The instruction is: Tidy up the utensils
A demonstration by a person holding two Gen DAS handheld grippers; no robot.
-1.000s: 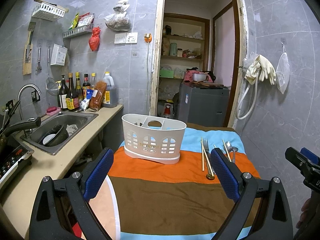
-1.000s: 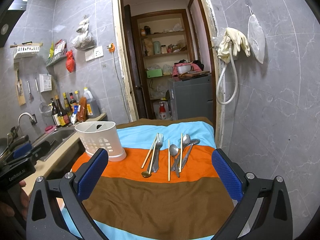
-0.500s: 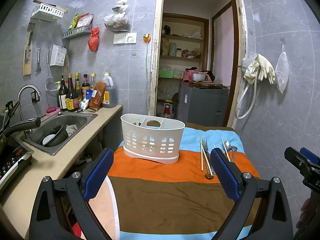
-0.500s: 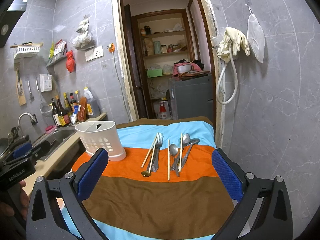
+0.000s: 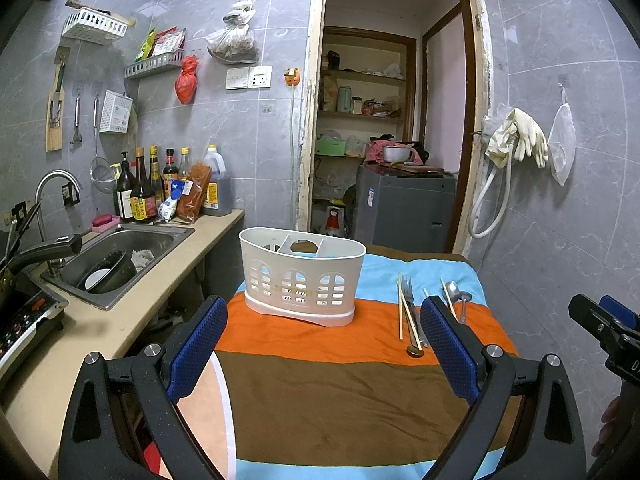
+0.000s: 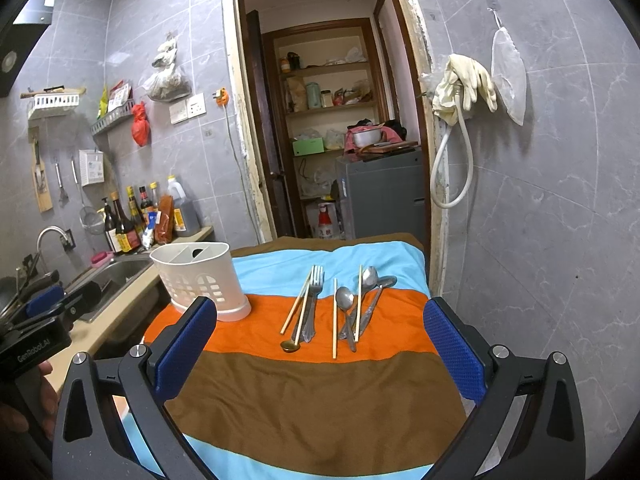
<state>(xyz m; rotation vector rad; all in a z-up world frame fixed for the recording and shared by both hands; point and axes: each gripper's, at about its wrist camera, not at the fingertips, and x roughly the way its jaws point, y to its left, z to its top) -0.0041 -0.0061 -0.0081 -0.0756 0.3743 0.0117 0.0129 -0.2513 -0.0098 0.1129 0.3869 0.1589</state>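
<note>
A white slotted utensil caddy (image 5: 302,276) (image 6: 200,280) stands empty on the striped cloth, on the orange band at the left. To its right lie a fork (image 6: 314,300), several chopsticks (image 6: 334,316), a gold spoon (image 6: 291,345) and several steel spoons (image 6: 345,300); they also show in the left wrist view (image 5: 408,312). My left gripper (image 5: 322,344) is open and empty, short of the caddy. My right gripper (image 6: 320,348) is open and empty, just short of the utensils.
The table is covered by a striped cloth (image 6: 320,400). A counter with a steel sink (image 5: 116,256) and bottles (image 5: 140,196) runs along the left. A tiled wall (image 6: 540,240) is close on the right. A doorway with a grey appliance (image 5: 404,208) lies behind the table.
Both views are almost the same. The left gripper has shifted very slightly; the caddy sits a touch higher and further left in its view. The utensils have not moved.
</note>
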